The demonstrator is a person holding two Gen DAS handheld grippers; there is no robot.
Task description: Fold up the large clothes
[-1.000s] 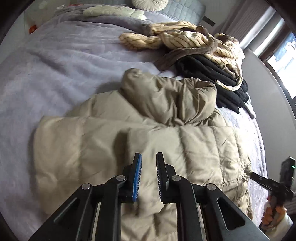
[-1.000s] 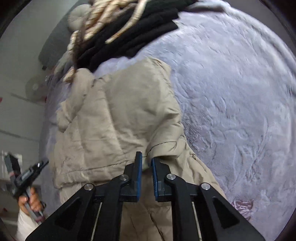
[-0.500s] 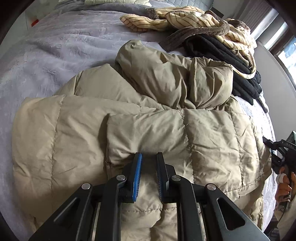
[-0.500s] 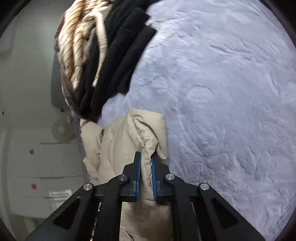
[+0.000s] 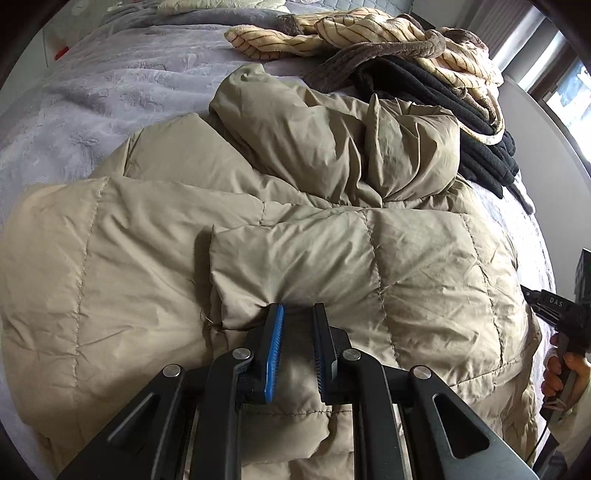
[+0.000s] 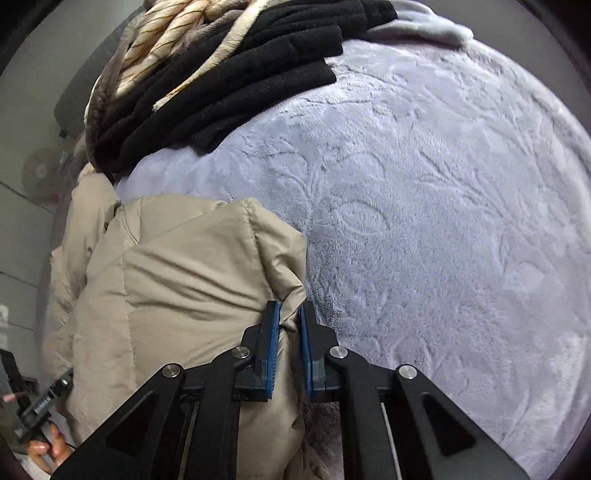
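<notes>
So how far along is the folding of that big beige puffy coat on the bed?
Partly done. The beige coat lies on the lilac blanket with one quilted panel already folded over its middle. In hand: both grippers are clamped on its fabric, the left gripper on the folded panel's edge, the right gripper on a corner at the coat's side. Left: the bunched hood and the final folds into a compact bundle.

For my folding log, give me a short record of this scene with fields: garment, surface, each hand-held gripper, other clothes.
garment: beige puffer jacket, partly folded
surface: lilac plush bedspread
left hand-held gripper: shut on a jacket fold
right hand-held gripper: shut on the jacket's edge
other clothes: black garments under a cream striped garment, beyond the jacket
</notes>
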